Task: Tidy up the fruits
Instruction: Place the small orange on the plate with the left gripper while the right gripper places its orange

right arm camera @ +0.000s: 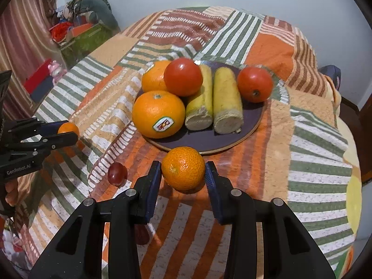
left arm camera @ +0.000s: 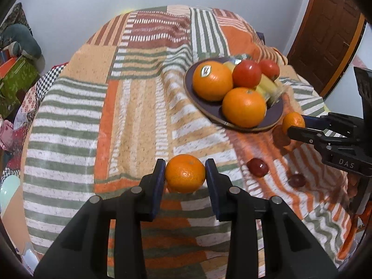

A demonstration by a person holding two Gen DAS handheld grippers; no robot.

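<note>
My left gripper (left arm camera: pixel 185 171) is shut on a small mandarin (left arm camera: pixel 185 173), held above the striped cloth, left of the dark plate (left arm camera: pixel 274 114). My right gripper (right arm camera: pixel 183 171) is shut on another mandarin (right arm camera: pixel 183 167) just in front of the plate's near rim (right arm camera: pixel 209 150). The plate holds two large oranges (right arm camera: pixel 158 114), two tomatoes (right arm camera: pixel 183 76) and two banana pieces (right arm camera: pixel 226 100). Red grapes (left arm camera: pixel 257 167) lie on the cloth near the plate; one grape (right arm camera: pixel 117 173) lies left of my right gripper. Each gripper shows in the other's view, the right gripper (left arm camera: pixel 294 124) and the left gripper (right arm camera: pixel 67 131).
The table is draped in a patchwork striped cloth (left arm camera: pixel 130 107) that falls off at the edges. Boxes and clutter (right arm camera: pixel 79 34) stand on the floor to the left. A wooden door (left arm camera: pixel 330 23) is at the right.
</note>
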